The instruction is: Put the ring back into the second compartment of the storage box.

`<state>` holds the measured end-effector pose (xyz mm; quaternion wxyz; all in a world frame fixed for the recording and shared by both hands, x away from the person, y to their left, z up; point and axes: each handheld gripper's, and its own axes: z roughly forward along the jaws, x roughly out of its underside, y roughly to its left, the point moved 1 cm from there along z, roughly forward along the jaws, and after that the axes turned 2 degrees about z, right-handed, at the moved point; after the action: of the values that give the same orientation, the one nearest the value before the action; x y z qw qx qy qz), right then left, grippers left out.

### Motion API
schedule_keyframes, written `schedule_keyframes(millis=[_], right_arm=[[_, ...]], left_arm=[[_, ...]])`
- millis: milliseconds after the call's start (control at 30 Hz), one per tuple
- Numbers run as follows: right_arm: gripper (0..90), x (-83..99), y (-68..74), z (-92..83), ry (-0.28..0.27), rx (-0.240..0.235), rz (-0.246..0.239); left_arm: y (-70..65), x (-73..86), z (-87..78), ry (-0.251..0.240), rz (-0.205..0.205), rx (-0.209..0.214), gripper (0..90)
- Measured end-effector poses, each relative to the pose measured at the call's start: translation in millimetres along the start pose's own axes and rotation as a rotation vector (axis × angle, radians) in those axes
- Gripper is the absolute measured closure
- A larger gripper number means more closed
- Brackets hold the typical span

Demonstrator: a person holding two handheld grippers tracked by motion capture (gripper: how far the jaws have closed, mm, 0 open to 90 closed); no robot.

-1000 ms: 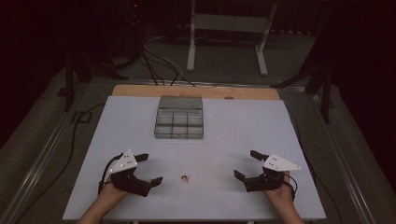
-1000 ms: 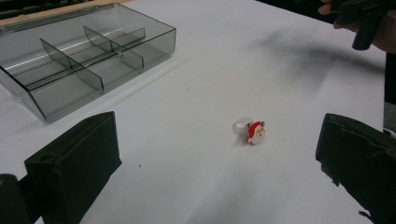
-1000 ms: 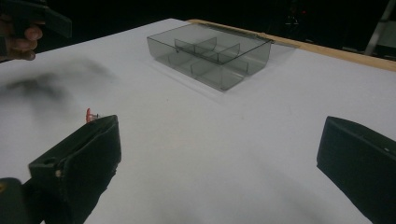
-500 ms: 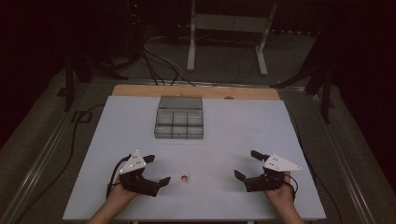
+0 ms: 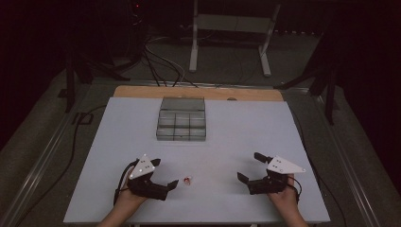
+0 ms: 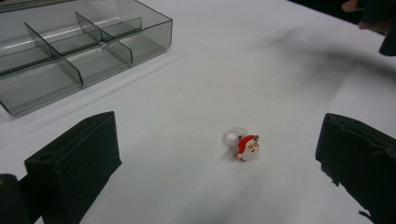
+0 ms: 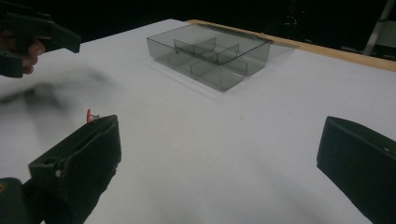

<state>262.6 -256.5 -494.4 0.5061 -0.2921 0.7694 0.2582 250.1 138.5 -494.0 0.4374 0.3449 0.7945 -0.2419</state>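
A small clear ring with a red and white Santa face (image 5: 188, 180) (image 6: 247, 147) lies on the white table (image 5: 246, 127) near the front edge. My left gripper (image 5: 165, 173) (image 6: 217, 140) is open just left of it, and the ring sits between and a little ahead of its jaws. My right gripper (image 5: 251, 167) (image 7: 219, 140) is open at the front right, holding nothing. A clear grey box with several compartments (image 5: 182, 125) (image 6: 70, 51) (image 7: 210, 51) stands empty at the table's middle back. In the right gripper view the ring (image 7: 88, 114) peeks from behind the left jaw.
A wooden strip (image 5: 198, 93) runs along the table's far edge. Cables (image 5: 161, 66) and a metal stand (image 5: 227, 28) are on the dark floor beyond. Wide bare table lies between the box and both grippers.
My left gripper has moved to the right, closing in on the ring, with its jaws still open. The right gripper and the ring have stayed put.
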Motion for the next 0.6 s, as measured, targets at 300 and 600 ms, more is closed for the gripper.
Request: schedule_keyframes(millis=[300, 600], right_arm=[[0.0, 0.2, 0.3, 0.0, 0.000, -0.002, 0.000], [0.0, -0.2, 0.4, -1.1, -0.003, -0.004, -0.002]], left_arm=[[-18.8, -0.9, 11.8, 0.028, 0.008, -0.090, 0.9], [-37.1, 2.8, 26.1, 0.073, 0.002, -0.155, 0.9]])
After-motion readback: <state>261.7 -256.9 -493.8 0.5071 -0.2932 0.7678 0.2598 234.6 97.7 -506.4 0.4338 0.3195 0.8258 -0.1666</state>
